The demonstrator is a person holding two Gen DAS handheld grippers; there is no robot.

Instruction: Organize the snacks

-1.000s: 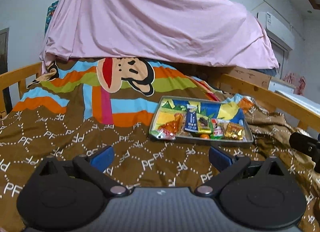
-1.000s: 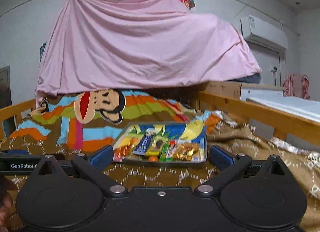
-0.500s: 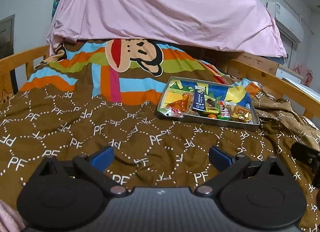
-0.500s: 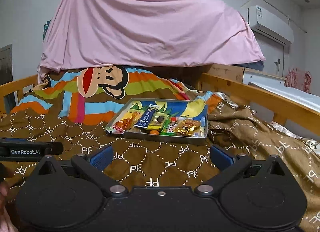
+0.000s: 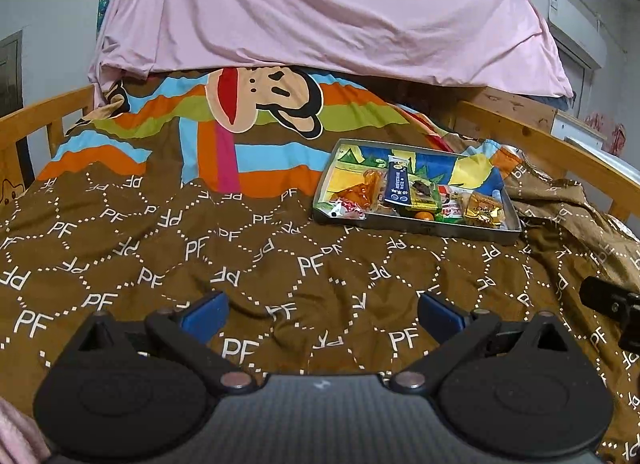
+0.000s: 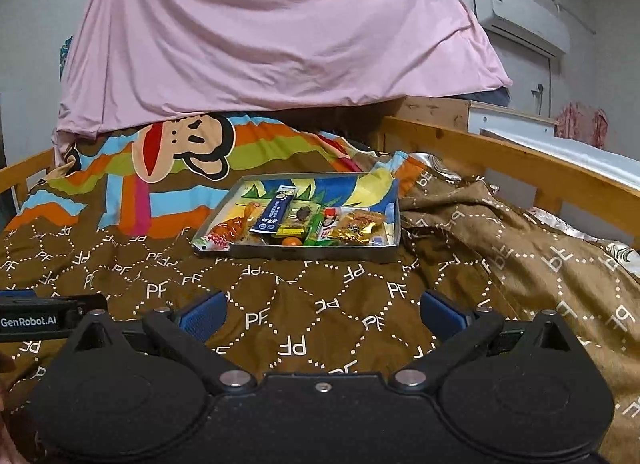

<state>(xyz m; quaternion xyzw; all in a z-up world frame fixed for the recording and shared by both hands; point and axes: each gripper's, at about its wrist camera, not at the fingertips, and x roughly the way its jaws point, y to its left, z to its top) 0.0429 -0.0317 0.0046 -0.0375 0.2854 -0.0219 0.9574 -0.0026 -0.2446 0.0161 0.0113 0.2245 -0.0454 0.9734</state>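
A shallow metal tray (image 5: 416, 227) with a colourful bottom lies on the brown quilt, ahead and to the right in the left wrist view, and ahead at centre in the right wrist view (image 6: 312, 253). It holds several wrapped snacks: a dark blue packet (image 5: 398, 184) (image 6: 274, 214), an orange-red packet (image 5: 354, 196), a gold packet (image 5: 482, 209) (image 6: 356, 226), a small orange ball (image 6: 291, 241). My left gripper (image 5: 320, 314) is open and empty, well short of the tray. My right gripper (image 6: 322, 314) is open and empty, also short of it.
The brown "PF" quilt (image 5: 160, 256) covers the bed, bunched on the right (image 6: 520, 248). Wooden bed rails (image 6: 520, 160) run along both sides. A pink sheet (image 5: 320, 12) hangs over the far end. The left gripper's body (image 6: 44, 318) shows at the right view's left edge.
Both grippers have risen and tilted down, so the tray and quilt sit higher and closer in view. Both stay open and empty. The tray has not moved.
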